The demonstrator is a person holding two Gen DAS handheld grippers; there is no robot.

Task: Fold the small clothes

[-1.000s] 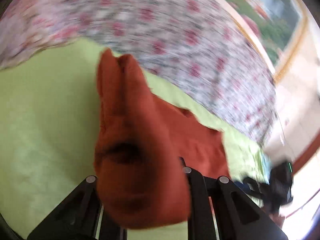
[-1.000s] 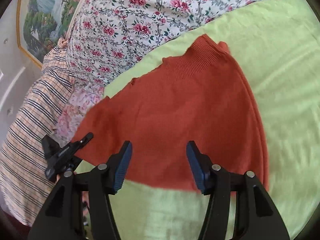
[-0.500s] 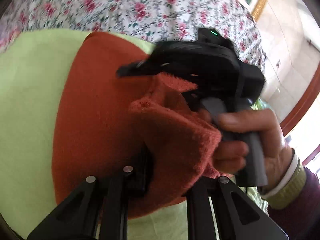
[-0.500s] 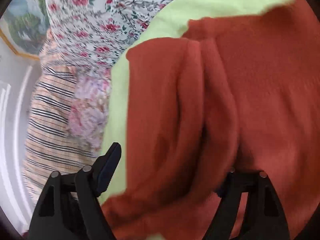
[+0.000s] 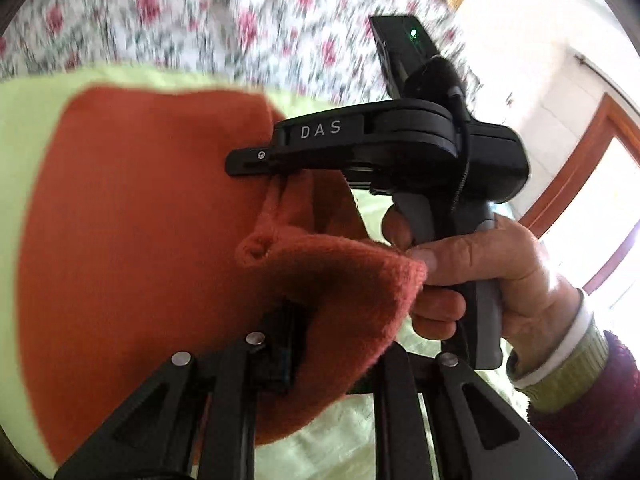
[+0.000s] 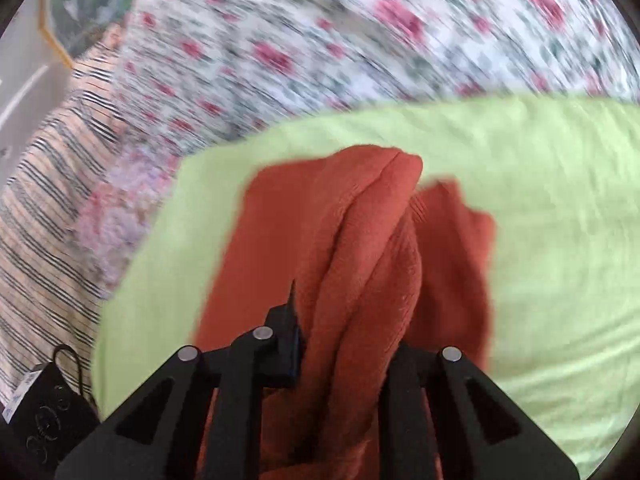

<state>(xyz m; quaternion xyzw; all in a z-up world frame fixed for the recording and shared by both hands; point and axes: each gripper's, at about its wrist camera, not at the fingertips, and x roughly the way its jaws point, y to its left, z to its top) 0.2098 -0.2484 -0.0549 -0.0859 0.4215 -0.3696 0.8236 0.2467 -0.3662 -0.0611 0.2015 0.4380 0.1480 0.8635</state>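
Two tongs, both shut tight on one orange sweater point(image 5: 140, 220).

Lots of bare green sheet point(image 6: 560, 200) on the right side of the sweater in the right wrist view, and a thinner strip of green on the left side. Past the far edge of the sheet, a flowery cloth point(image 6: 360, 40), blurry. Off to the left, a stripy cloth point(image 6: 48, 180), and a picture frame point(image 6: 60, 20) up in the corner. In the left wrist view, green sheet along the left edge of the sweater, and a wooden door frame point(image 5: 580, 160) far off on the right.

Sweater lying on the green sheet, with its near part lifted up. Long way of the sweater: straight out from the right tongs point(image 6: 344, 344) toward the flowery cloth. On top, a thick folded ridge pointing the same way, with its rounded tip at the far end.

Left tongs point(image 5: 332, 344) low and near, pinching a fat fold that bulges up over the fingers. Right tongs seen from the side there, lying level above the sweater, tip pointing left, with a bit of orange cloth pinched up in the tip. Right hand point(image 5: 480, 272) wrapped around the grey handle below, thumb touching the edge of the fat fold.
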